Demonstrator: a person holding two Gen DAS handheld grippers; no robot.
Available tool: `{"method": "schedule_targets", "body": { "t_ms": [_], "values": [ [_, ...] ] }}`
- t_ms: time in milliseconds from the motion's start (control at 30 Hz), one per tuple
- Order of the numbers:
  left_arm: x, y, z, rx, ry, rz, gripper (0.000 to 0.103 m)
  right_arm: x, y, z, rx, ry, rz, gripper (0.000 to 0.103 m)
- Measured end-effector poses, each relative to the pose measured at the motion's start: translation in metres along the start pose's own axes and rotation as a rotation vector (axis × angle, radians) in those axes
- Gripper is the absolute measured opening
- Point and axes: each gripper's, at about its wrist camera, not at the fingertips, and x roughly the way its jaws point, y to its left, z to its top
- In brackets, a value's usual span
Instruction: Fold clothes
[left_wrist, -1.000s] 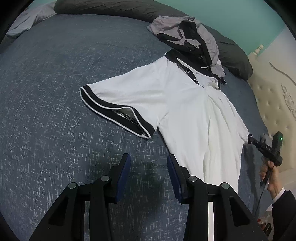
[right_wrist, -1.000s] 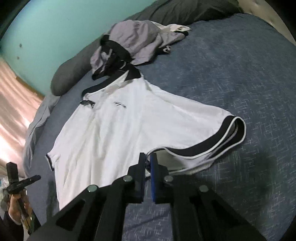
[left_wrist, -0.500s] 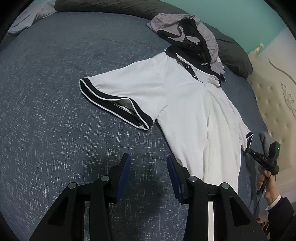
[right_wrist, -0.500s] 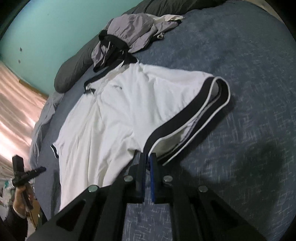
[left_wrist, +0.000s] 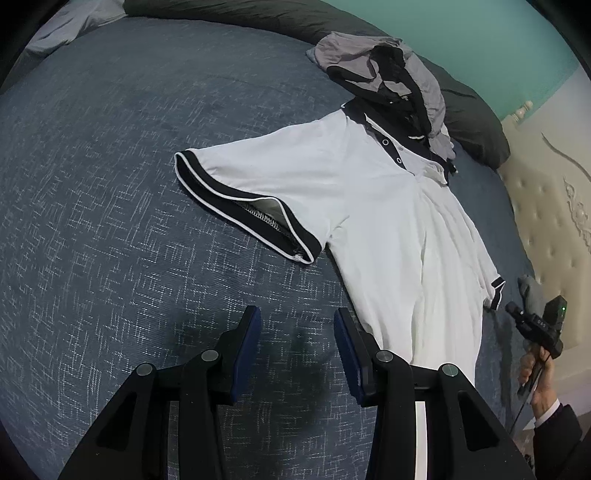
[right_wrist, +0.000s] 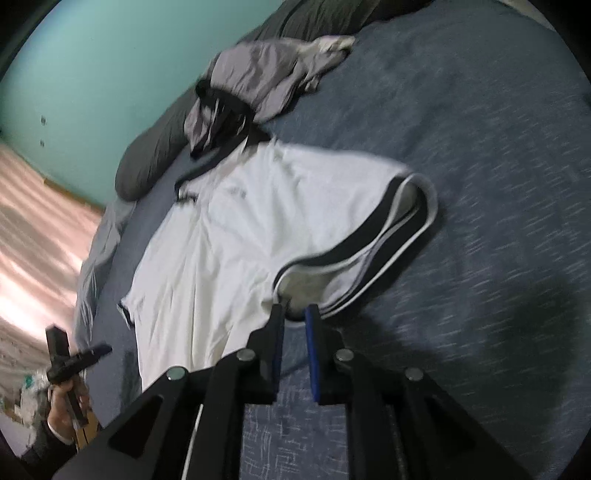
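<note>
A: Where's your white polo shirt (left_wrist: 388, 229)?

B: Spread flat on the blue bedspread (left_wrist: 110, 184), collar at twelve o'clock under a grey garment (left_wrist: 384, 74), near sleeve (left_wrist: 258, 195) pointing to nine o'clock.

A: And your left gripper (left_wrist: 297, 332)?

B: Jaws apart over bare bedspread at six o'clock, nothing between them.

A: Your right gripper (right_wrist: 295, 325)?

B: Its jaws have just been opening; the other sleeve's black cuff (right_wrist: 354, 258) lies at the fingertips, released, pads not pressing it.
</note>
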Motion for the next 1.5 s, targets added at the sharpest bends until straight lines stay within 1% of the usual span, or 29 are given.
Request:
{"method": "schedule_targets", "body": {
  "t_ms": [67,133,167,200,267,300,367,567,667,800,900,1000,1067,1200,1300,1400,1500],
  "values": [
    [0.000,0.000,0.000,-0.006,-0.001,-0.002,0.045,-0.004,-0.013,0.008,0.062,-0.032,-0.036,0.013],
    [0.001,-0.002,0.000,-0.008,0.000,-0.004,0.045,-0.008,-0.026,0.017,0.125,-0.064,-0.071,0.032],
    [0.001,-0.003,-0.001,-0.005,0.001,-0.007,0.045,-0.010,-0.033,0.021,0.156,-0.081,-0.089,0.048],
    [0.001,-0.005,-0.001,0.000,0.001,-0.008,0.045,-0.012,-0.039,0.025,0.187,-0.097,-0.105,0.052],
    [0.001,-0.007,0.000,0.007,0.001,-0.010,0.045,-0.012,-0.051,0.031,0.251,-0.131,-0.106,0.052],
    [0.002,-0.008,0.000,0.010,0.001,-0.011,0.045,-0.012,-0.053,0.033,0.262,-0.141,-0.102,0.052],
    [0.002,-0.009,0.002,0.012,-0.001,-0.012,0.045,-0.011,-0.051,0.036,0.273,-0.159,-0.067,0.052],
    [0.005,-0.012,0.001,0.013,0.014,-0.027,0.045,0.010,-0.030,0.030,0.275,-0.073,0.006,0.052],
    [0.008,-0.013,-0.006,-0.007,0.035,-0.064,0.045,0.018,-0.017,0.020,0.272,-0.045,0.025,0.052],
    [0.017,-0.022,-0.021,0.010,0.084,-0.083,0.045,0.019,0.001,-0.006,0.276,0.008,0.071,0.052],
    [0.022,-0.031,-0.032,0.034,0.115,-0.099,0.045,0.018,0.017,-0.027,0.250,0.076,0.063,0.052],
    [0.028,-0.037,-0.039,0.037,0.118,-0.106,0.045,0.015,0.034,-0.049,0.222,0.137,0.067,0.052],
    [0.032,-0.039,-0.043,0.023,0.115,-0.117,0.045,0.011,0.043,-0.061,0.217,0.150,0.071,0.052],
    [0.036,-0.040,-0.047,-0.008,0.089,-0.118,0.044,0.002,0.054,-0.080,0.205,0.128,0.073,0.052],
    [0.039,-0.031,-0.045,-0.064,0.076,-0.119,0.044,-0.003,0.058,-0.095,0.207,0.110,0.075,0.052],
    [0.045,-0.023,-0.047,-0.108,0.090,-0.128,0.044,-0.002,0.063,-0.109,0.181,0.084,0.068,0.052],
    [0.049,-0.028,-0.053,-0.100,0.105,-0.146,0.044,0.001,0.063,-0.123,0.189,0.073,0.074,0.052]
  ]
}}
